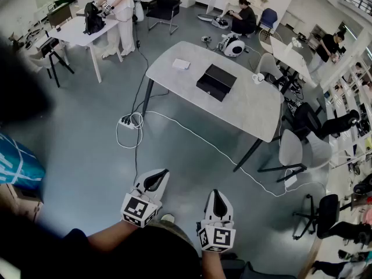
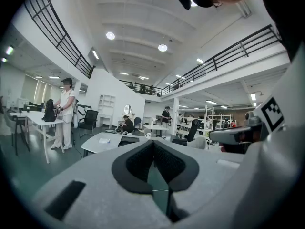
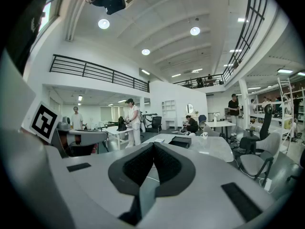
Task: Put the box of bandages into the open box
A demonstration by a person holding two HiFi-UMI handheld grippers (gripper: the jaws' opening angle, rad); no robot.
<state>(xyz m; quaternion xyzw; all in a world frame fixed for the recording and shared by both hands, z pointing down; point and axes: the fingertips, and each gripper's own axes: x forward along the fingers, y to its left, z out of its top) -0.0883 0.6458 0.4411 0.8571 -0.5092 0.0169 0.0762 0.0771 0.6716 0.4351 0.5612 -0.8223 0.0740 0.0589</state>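
- My left gripper [image 1: 157, 178] was closed, its jaws pressed together with nothing between them.
- My right gripper [image 1: 216, 196] was likewise closed and empty, held just beside the left one, low in front of me.
- Both hung above the grey floor [image 1: 87, 150], well apart from the grey table [image 1: 256, 109].
- The box of bandages [image 1: 181, 64], small and white, lay flat on that table near its far-left end.
- The open box [image 1: 216, 81], black, sat on the table near the bandages, not touching them.
- A white mug [image 1: 257, 78] stood beyond the open box.
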